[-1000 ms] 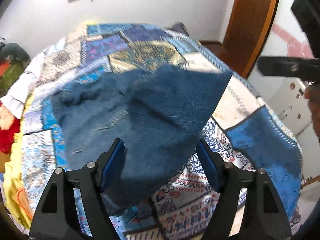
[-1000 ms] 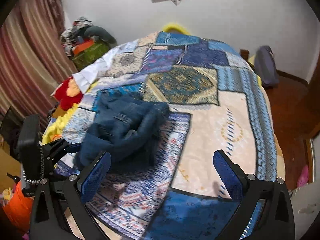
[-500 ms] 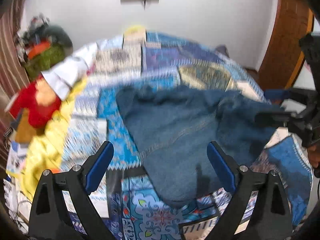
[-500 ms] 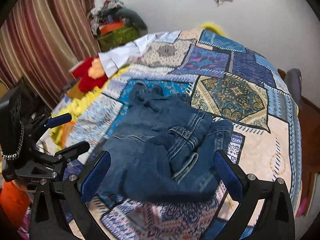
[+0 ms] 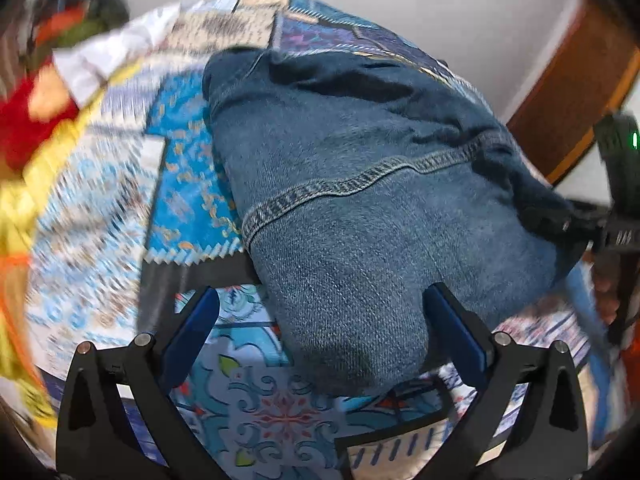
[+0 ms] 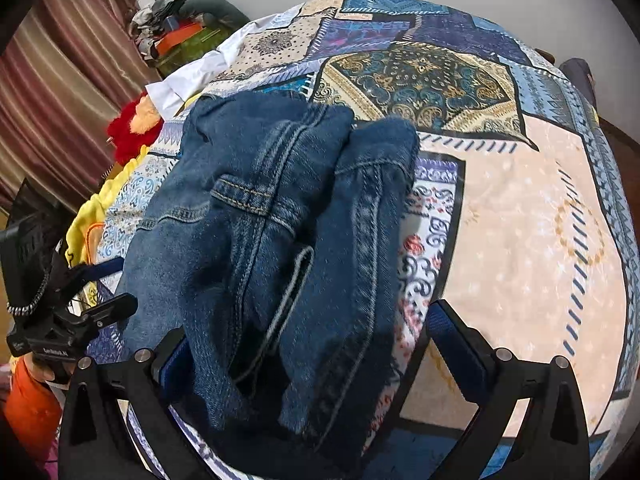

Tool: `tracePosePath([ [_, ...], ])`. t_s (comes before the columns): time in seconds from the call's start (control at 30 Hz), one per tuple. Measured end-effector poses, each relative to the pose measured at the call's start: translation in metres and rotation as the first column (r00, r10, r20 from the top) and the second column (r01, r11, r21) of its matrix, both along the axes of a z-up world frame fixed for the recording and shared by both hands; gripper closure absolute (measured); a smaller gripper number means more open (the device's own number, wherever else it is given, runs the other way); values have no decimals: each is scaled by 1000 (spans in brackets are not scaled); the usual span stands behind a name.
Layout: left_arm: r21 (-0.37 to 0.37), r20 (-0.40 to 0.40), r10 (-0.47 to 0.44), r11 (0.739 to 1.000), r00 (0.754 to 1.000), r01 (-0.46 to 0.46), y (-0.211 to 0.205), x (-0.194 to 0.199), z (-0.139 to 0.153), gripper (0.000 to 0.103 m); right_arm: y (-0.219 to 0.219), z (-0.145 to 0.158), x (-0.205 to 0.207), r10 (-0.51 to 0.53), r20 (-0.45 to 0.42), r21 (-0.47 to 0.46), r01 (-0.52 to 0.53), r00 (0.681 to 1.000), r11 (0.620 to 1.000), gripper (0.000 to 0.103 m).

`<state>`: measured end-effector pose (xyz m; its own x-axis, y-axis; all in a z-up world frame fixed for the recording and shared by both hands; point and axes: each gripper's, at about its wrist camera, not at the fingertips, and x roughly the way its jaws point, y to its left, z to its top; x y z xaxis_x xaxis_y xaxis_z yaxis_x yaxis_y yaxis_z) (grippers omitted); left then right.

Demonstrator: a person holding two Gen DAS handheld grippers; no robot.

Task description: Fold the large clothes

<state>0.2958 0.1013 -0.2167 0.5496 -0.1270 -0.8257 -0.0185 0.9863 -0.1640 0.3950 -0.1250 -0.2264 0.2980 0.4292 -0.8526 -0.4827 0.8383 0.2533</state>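
A pair of blue jeans [image 5: 360, 160] lies crumpled on the patchwork bedspread [image 5: 192, 184]. My left gripper [image 5: 320, 292] hovers low over one end of them. Its jaws are opening; the denim lies between them beside the right pad, and the left pad is apart from it. In the right wrist view the jeans [image 6: 260, 200] show seams and a belt loop. My right gripper [image 6: 308, 320] stands wide open over their near edge, and denim hides part of its left pad. Each gripper shows at the other view's edge: the right gripper [image 5: 560, 220] and the left gripper [image 6: 100, 288].
A red and yellow plush toy [image 6: 132, 124] and a white cloth [image 6: 192, 76] lie at the bed's left edge. Behind them sit piled clothes [image 6: 184, 28] and a striped curtain [image 6: 60, 80]. A wooden door [image 5: 568, 92] stands at the right. The bedspread [image 6: 500, 220] right of the jeans is bare.
Both grippers have come down close over the jeans. The left jaws have widened, and the denim that hung between them now lies spread on the bed.
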Motion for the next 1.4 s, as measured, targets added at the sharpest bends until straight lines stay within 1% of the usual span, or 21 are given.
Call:
tracePosePath([
  [0.07, 73, 13, -30, 997, 999, 29, -8, -6, 2, 0, -4, 3, -7, 13, 25, -12, -12, 1000, 1000, 0],
  [0.13, 98, 6, -49, 994, 999, 48, -10, -10, 2, 0, -7, 5, -13, 25, 43, -22, -24, 999, 999, 0],
  [0.23, 76, -26, -58, 995, 998, 60, -5, -16, 0, 0, -17, 6, -17, 30, 42, -23, -29, 999, 999, 0],
  [0.33, 66, -51, -56, 996, 997, 59, 1, -20, -2, 0, -29, 9, -19, 9, 30, -7, -9, 1000, 1000, 0],
  [0.37, 71, -58, -49, 996, 997, 54, 3, -20, -2, 0, -31, 11, -19, -3, 31, -10, 4, 1000, 1000, 0],
  [0.43, 106, -69, -41, 993, 997, 48, 5, -22, 0, 0, -38, 19, -18, -35, 55, -34, 37, 998, 999, 0],
  [0.53, 141, -47, -29, 989, 998, 36, 8, -24, 12, 0, -46, 34, -16, -81, 84, -69, 87, 993, 994, 0],
  [0.57, 165, -30, -17, 986, 999, 22, 10, -23, 19, 0, -47, 40, -15, -92, 103, -79, 100, 990, 992, 0],
  [0.63, 198, 2, 3, 980, 1000, -3, 16, -17, 30, 0, -47, 52, -12, -88, 119, -58, 96, 989, 994, 0],
  [0.7, 233, 41, 17, 972, 999, -26, 20, -9, 44, 0, -44, 62, -6, -89, 116, -15, 91, 989, 996, 0],
  [0.77, 263, 77, 24, 964, 997, -43, 24, 5, 55, 0, -36, 70, 2, -86, 108, 30, 83, 990, 996, 0],
  [0.8, 271, 82, 24, 962, 996, -46, 25, 13, 58, 0, -29, 74, 8, -75, 105, 55, 70, 992, 996, 0],
  [0.87, 285, 88, 20, 958, 996, -44, 26, 33, 62, 0, -15, 78, 16, -56, 100, 79, 48, 993, 996, 0],
  [0.93, 283, 87, 8, 959, 996, -32, 25, 53, 62, 0, 3, 77, 27, -33, 98, 79, 25, 995, 997, 0],
  [1.03, 251, 54, 1, 968, 999, -15, 24, 90, 52, 0, 28, 69, 40, 24, 96, 56, -29, 995, 998, 0],
  [1.13, 194, 7, 12, 981, 1000, -13, 22, 126, 37, 0, 49, 45, 58, 55, 51, -6, -55, 997, 998, 0],
  [1.2, 179, -5, 21, 984, 1000, -20, 21, 146, 25, 0, 56, 27, 68, 60, 18, -38, -59, 998, 998, 0],
  [1.27, 205, -9, 61, 977, 998, -58, 21, 163, 14, 0, 57, 14, 74, 69, 11, -71, -68, 998, 995, 0],
  [1.33, 245, 8, 109, 963, 994, -108, 26, 180, 5, 0, 53, 6, 78, 81, 19, -86, -80, 996, 993, 0],
  [1.4, 273, 8, 112, 956, 994, -110, 30, 192, -5, 0, 46, 3, 80, 97, 24, -80, -95, 995, 992, 0],
])
